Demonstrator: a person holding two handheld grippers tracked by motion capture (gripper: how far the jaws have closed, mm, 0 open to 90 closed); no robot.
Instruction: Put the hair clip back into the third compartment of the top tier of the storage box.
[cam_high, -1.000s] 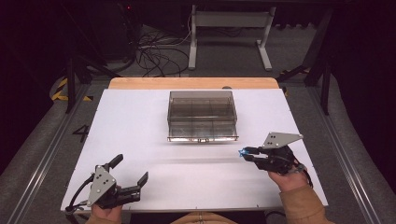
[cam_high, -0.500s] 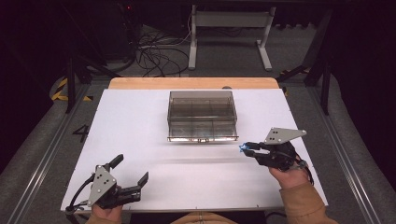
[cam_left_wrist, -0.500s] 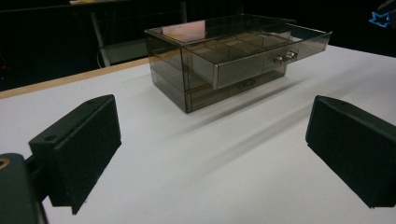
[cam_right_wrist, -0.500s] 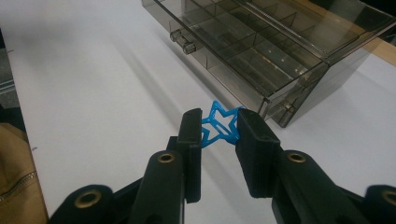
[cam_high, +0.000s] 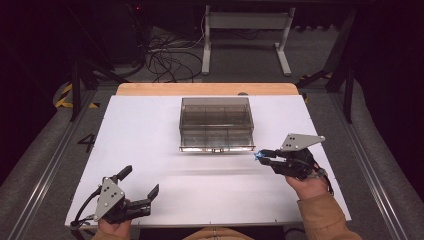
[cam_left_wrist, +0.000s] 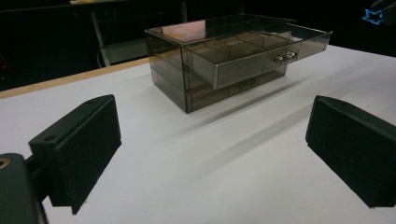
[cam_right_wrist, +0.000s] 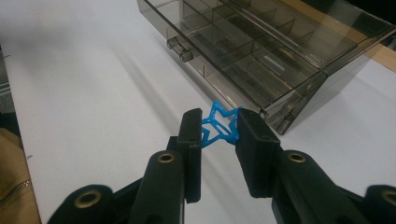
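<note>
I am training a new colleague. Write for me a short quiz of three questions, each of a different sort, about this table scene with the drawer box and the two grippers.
1. True or false: the top drawer of the smoky plastic drawer box is pulled out.
2. What does the right gripper hold between its jaws?
A. a red ball
B. a blue star-shaped piece
C. a metal key
3. Fill the gap: the left gripper has its jaws ____ and holds nothing.

Key
1. True; it is divided into compartments.
2. B, the blue star-shaped piece.
3. open
</note>
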